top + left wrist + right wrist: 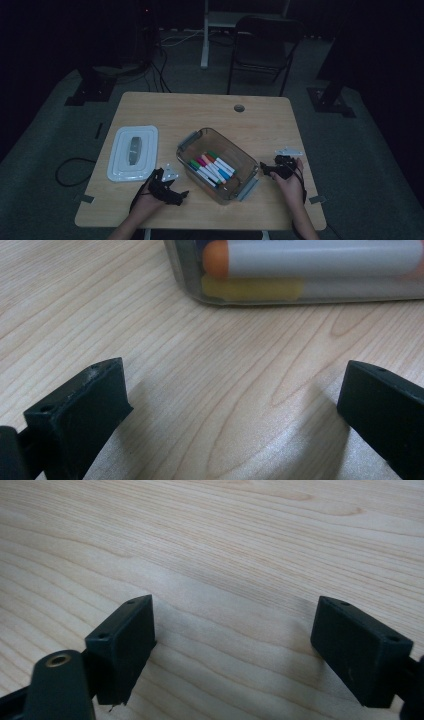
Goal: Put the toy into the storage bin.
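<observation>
At the near edge of the wooden table, 2 hands come in from the bottom of the high view. The left hand holds the left gripper low on the table, just beside the near left corner of the clear box. In the left gripper view its 2 black jaws stand wide apart with only bare wood between them. They hold nothing. Right ahead of them is the wall of the clear box, and through it you can see a pen with an orange end lying on top of a pen with a yellow end.

The right hand holds the right gripper near the right edge of the table, just to the right of the box. In the right gripper view its 2 jaws are also wide apart over bare wood, and they hold nothing.

Between the 2 grippers sits the clear box, turned at a slant, with a grey clip at each end. Inside it lie the marker pens, side by side, with green, red, pink and blue caps.

To the left of the box, a white lid lies flat on the table, apart from the box.

Farther back, a small round hole is near the far edge of the table. Behind the table, a dark folding chair stands on the grey floor, and cables run across the floor.
</observation>
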The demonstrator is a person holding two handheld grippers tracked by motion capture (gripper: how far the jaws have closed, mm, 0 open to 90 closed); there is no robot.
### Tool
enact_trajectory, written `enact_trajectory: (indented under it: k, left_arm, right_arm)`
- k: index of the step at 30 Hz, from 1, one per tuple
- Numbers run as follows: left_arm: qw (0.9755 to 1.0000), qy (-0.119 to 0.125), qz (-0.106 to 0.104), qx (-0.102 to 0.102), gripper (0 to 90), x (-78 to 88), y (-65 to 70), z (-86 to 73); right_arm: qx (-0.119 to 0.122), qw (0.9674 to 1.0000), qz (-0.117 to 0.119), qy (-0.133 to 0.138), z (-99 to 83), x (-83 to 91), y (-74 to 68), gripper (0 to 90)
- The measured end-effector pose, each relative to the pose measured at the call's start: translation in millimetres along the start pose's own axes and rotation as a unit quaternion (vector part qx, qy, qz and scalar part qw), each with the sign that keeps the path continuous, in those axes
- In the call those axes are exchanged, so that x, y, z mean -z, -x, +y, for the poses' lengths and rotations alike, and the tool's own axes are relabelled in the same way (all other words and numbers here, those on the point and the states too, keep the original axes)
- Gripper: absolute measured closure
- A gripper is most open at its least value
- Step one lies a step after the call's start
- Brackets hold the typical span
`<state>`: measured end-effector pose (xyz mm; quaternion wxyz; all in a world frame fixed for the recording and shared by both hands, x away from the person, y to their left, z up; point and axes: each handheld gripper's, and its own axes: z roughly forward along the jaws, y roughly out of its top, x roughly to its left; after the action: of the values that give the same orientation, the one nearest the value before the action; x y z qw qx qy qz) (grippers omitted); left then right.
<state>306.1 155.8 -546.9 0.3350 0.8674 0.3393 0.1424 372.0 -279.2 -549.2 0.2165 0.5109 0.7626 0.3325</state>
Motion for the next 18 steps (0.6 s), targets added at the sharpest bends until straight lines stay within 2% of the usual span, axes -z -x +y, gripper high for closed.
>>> enact_trajectory:
  k: [2,6,9,18]
  left_arm:
    - [1.0,0.0,0.0,0.0,0.5,0.0,0.0,0.0]
    - [1.0,0.0,0.0,0.0,0.5,0.0,0.0,0.0]
    - [1.0,0.0,0.0,0.0,0.5,0.0,0.0,0.0]
    - [1.0,0.0,0.0,0.0,0.5,0.0,0.0,0.0]
  right_arm:
    - [0.004,0.9999,0.009,-0.004,0.3,-0.9,0.3,12.1]
    - [0.008,0.9999,0.006,-0.004,-0.7,0.0,0.2,12.0]
    - [-0.002,1.0,-0.003,-0.005,-2.1,1.6,-1.4,12.2]
    - [-0.001,1.0,-0.003,-0.005,-2.1,1.6,-1.3,12.1]
